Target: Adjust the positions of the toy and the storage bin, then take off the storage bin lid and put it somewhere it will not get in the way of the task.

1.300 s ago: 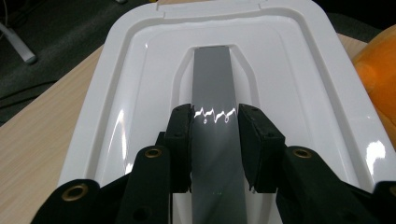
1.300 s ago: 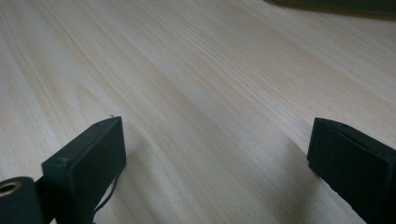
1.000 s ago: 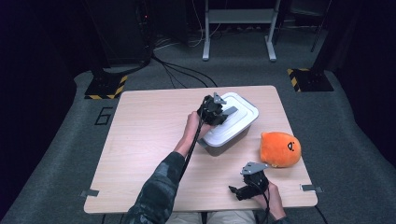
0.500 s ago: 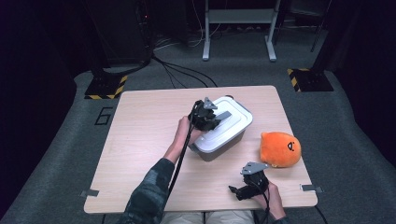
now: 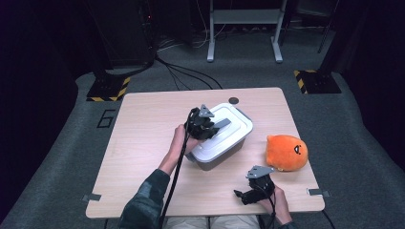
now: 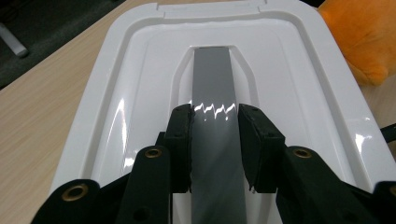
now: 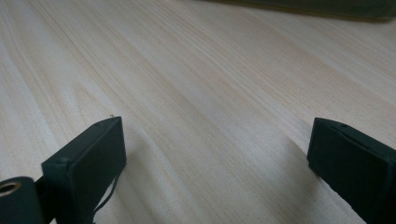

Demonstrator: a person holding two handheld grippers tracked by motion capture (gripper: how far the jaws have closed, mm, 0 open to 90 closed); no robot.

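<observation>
White glossy plastic forms the lid [image 6: 140, 84] of the grey rectangular storage box [image 5: 222, 160], and sunk along that lid's middle runs a flat grey plastic handle strap [image 6: 215, 79] which the left hand-held gripper [image 6: 215, 135] straddles, one black jaw against each long edge of the strap; the jaws look clamped on it, though whether they press firmly cannot be judged. The strap's long axis runs straight ahead of this hand-held gripper, in line with its jaws, so the grip is across the narrow width and any lift would likely go straight up off the box. In the high view the left hand-held gripper [image 5: 204, 125] sits on top of the box near the middle of the tabletop [image 5: 143, 143], the box turned at a slant to the tabletop's edges. The right hand-held gripper [image 5: 248, 193] rests low by the near edge, well apart from the box, its jaws spread wide with nothing between them but pale wood grain [image 7: 210, 93]; the left one is plainly nearer the work. Beyond the right hand-held gripper, and just to the side of the box, sits a round orange plush toy [image 5: 286, 151], its fuzzy flank [image 6: 364, 42] showing past the lid's far corner. Around the light wooden tabletop lies grey carpet [image 5: 353, 129] with black cables [image 5: 186, 74], yellow-and-black striped floor markers [image 5: 109, 88] and a metal stand [image 5: 243, 24] in a dim room.
</observation>
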